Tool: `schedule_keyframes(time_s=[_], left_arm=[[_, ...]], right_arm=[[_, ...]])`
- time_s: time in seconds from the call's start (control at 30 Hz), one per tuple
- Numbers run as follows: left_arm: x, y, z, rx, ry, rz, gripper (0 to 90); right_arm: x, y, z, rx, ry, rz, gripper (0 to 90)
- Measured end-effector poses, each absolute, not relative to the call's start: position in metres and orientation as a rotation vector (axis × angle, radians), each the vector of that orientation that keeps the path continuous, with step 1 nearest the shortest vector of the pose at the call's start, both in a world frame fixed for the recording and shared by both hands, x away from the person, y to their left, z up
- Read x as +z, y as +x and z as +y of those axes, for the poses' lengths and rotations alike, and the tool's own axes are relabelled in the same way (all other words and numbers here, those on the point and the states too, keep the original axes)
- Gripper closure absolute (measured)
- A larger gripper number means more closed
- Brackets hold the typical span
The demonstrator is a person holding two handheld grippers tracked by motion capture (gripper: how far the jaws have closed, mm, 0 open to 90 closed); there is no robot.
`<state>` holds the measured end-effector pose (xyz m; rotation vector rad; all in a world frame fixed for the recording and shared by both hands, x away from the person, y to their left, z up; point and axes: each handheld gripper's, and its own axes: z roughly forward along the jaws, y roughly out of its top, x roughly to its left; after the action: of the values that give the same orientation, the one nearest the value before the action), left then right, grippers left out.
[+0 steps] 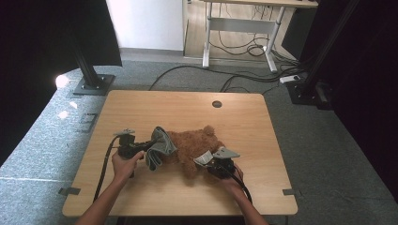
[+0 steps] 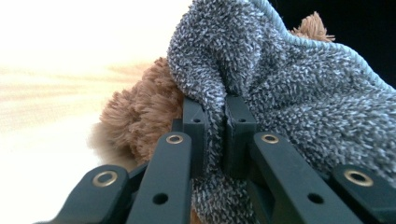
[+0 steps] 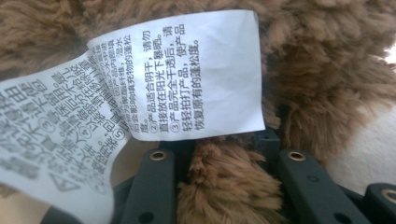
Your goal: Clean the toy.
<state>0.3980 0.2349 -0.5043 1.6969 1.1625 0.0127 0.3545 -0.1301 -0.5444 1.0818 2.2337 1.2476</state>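
A brown plush toy (image 1: pixel 192 143) lies in the middle of the wooden table (image 1: pixel 187 110). A grey terry cloth (image 1: pixel 161 146) is draped over its left end. My left gripper (image 1: pixel 146 146) reaches in from the left. In the left gripper view the left gripper (image 2: pixel 215 114) is shut on a fold of the cloth (image 2: pixel 299 93), with the toy's brown fur (image 2: pixel 140 116) behind. My right gripper (image 1: pixel 207 164) sits at the toy's near right side. In the right gripper view the right gripper (image 3: pixel 226 149) is closed on a tuft of fur (image 3: pixel 224 182). The toy's white printed label (image 3: pixel 177 79) hangs just above.
A round cable hole (image 1: pixel 216 104) sits near the table's far edge. A black stand base (image 1: pixel 94 85) is on the carpet at the far left. Cables (image 1: pixel 244 79) and a white desk frame (image 1: pixel 239 28) lie behind the table.
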Motion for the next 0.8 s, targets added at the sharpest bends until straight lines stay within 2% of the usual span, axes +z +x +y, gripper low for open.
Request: schedule_keyframes(time_s=[0.2, 0.33, 0.6, 0.8], left_arm=[[-0.484, 0.397, 0.246, -0.043, 1.633, 1.124, 81.3], [-0.463, 0.39, 0.235, -0.072, 1.639, 1.041, 81.3], [-0.431, 0.393, 0.151, -0.115, 1.756, 0.875, 81.0], [-0.443, 0.414, 0.092, -0.15, 1.843, 0.896, 80.8]], right_arm=[[-0.544, 0.364, -0.135, 1.271, 1.11, 2.226, 69.1], [-0.543, 0.36, -0.137, 1.306, 1.086, 2.241, 68.1], [-0.542, 0.357, -0.136, 1.31, 1.064, 2.235, 67.4], [-0.545, 0.353, -0.14, 1.317, 1.058, 2.226, 66.7]])
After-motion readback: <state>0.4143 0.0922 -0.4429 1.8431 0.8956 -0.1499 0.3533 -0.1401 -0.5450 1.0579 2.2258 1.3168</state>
